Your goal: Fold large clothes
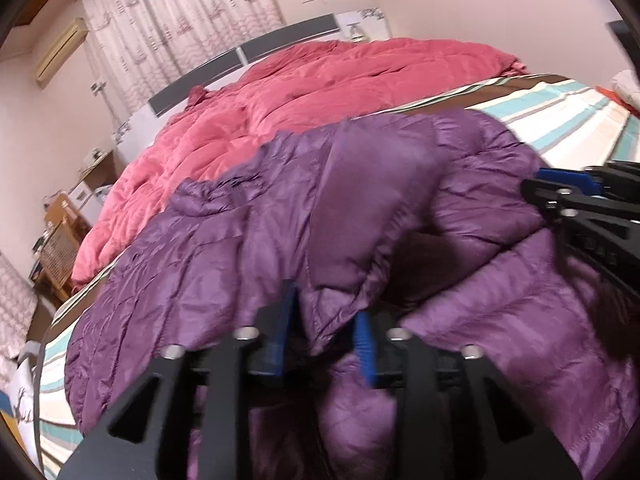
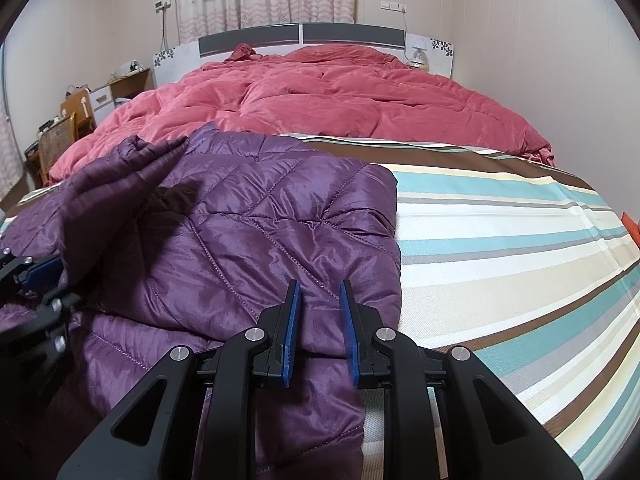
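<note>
A purple quilted down jacket (image 1: 248,248) lies on the striped bed sheet (image 2: 500,248), partly folded. In the left wrist view my left gripper (image 1: 326,332) is shut on a raised fold of the jacket, which bunches between its blue pads. In the right wrist view my right gripper (image 2: 320,320) has its jaws set around the jacket's right edge (image 2: 280,220), with purple fabric between the pads and a gap still showing. The right gripper also shows at the right edge of the left wrist view (image 1: 580,200). The left gripper shows at the left of the right wrist view (image 2: 36,284).
A red quilt (image 2: 340,100) covers the far half of the bed up to the headboard (image 2: 300,36). A wooden chair (image 2: 60,136) and bedside cabinet (image 2: 128,80) stand at the left. Bare striped sheet lies to the right of the jacket.
</note>
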`<state>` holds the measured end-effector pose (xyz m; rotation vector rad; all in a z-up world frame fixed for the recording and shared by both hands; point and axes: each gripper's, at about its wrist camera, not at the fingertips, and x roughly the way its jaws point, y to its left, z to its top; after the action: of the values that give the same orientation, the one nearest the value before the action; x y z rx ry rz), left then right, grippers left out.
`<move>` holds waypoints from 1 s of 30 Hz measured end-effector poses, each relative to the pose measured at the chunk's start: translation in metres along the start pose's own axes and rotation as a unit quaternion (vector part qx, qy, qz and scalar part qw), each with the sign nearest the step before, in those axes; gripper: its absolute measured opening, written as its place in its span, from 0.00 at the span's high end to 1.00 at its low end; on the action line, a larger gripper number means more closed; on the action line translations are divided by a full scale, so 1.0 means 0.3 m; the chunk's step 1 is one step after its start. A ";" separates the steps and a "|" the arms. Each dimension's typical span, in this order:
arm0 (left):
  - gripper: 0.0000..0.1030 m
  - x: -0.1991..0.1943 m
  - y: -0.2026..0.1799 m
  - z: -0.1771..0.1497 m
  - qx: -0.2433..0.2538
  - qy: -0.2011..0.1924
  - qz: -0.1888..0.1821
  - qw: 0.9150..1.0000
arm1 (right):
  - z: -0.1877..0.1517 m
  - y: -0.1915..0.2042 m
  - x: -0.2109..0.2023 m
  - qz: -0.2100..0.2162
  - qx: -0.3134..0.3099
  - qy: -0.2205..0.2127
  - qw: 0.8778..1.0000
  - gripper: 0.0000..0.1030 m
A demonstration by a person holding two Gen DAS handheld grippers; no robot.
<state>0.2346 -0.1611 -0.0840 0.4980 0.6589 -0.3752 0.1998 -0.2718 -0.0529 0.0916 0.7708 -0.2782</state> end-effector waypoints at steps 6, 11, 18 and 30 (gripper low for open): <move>0.46 -0.100 -0.034 -0.019 0.035 -0.032 -0.073 0.996 | 0.000 0.002 0.002 0.000 0.001 0.001 1.000 0.81; 0.40 -0.170 0.080 -0.048 -0.028 -0.043 -0.084 0.995 | 0.000 0.006 -0.004 0.000 -0.004 -0.005 1.000 0.81; 0.31 -0.130 0.442 -0.142 -0.175 -0.016 0.010 0.984 | 0.031 0.051 -0.055 0.046 -0.033 -0.013 0.998 0.81; 0.30 0.086 0.734 -0.306 -0.280 0.074 0.086 0.953 | 0.167 0.316 -0.021 0.171 -0.057 0.021 0.983 0.81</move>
<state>0.3147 0.0650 -0.0937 0.0375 0.8236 0.0248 0.2558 -0.1887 -0.0145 0.1194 0.7976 0.0939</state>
